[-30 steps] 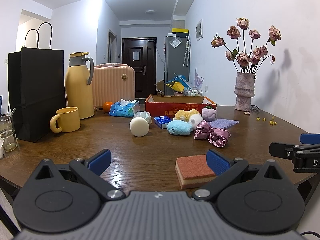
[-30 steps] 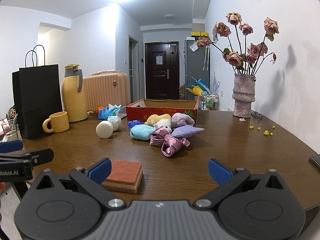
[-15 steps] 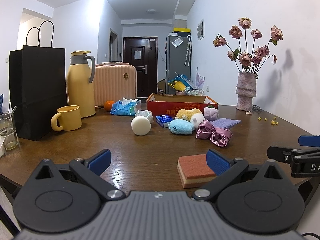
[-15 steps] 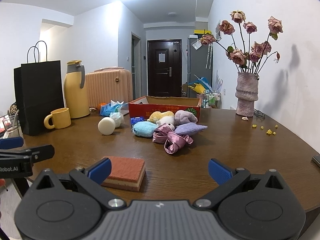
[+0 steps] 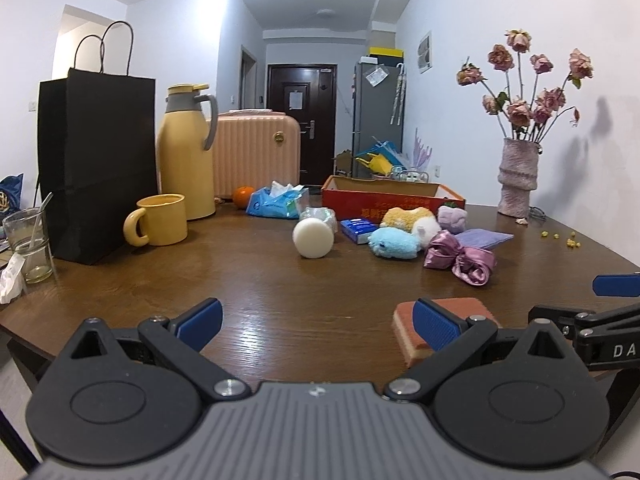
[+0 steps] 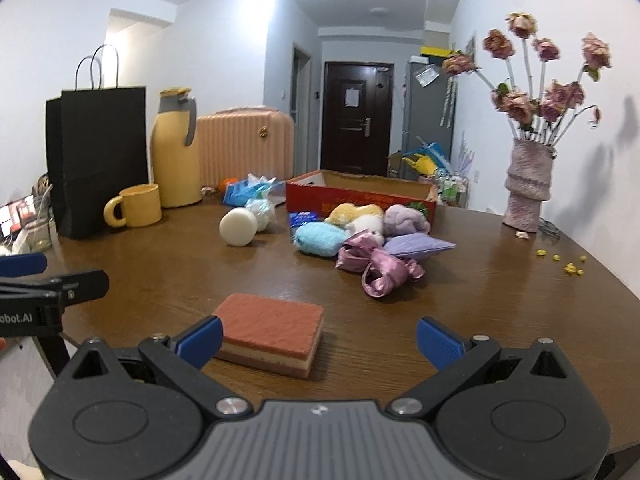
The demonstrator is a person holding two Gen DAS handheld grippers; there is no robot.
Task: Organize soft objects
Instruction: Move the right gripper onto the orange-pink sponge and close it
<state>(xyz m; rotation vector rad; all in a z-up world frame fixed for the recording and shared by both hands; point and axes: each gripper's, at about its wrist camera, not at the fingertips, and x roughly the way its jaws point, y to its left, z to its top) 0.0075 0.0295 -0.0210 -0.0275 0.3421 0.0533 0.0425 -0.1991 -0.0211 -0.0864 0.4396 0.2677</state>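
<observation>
My right gripper [image 6: 316, 338] and left gripper [image 5: 316, 318] both hover low at the near edge of the wooden table [image 6: 500, 312], jaws spread wide and holding nothing. A red-topped sponge [image 6: 270, 332] lies flat on the table between them, just ahead and left of my right gripper, touching-close to its left fingertip, long axis running left to right. My right gripper looks nearer. The red box [image 6: 360, 192] sits well beyond.

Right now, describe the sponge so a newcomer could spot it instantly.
Start at the red cardboard box mid-table, then come past the plush pile toward the table's near edge. The sponge lies alone there: a flat rectangular block, brick-red top over pale layers, unlike the fluffy toys.
</observation>
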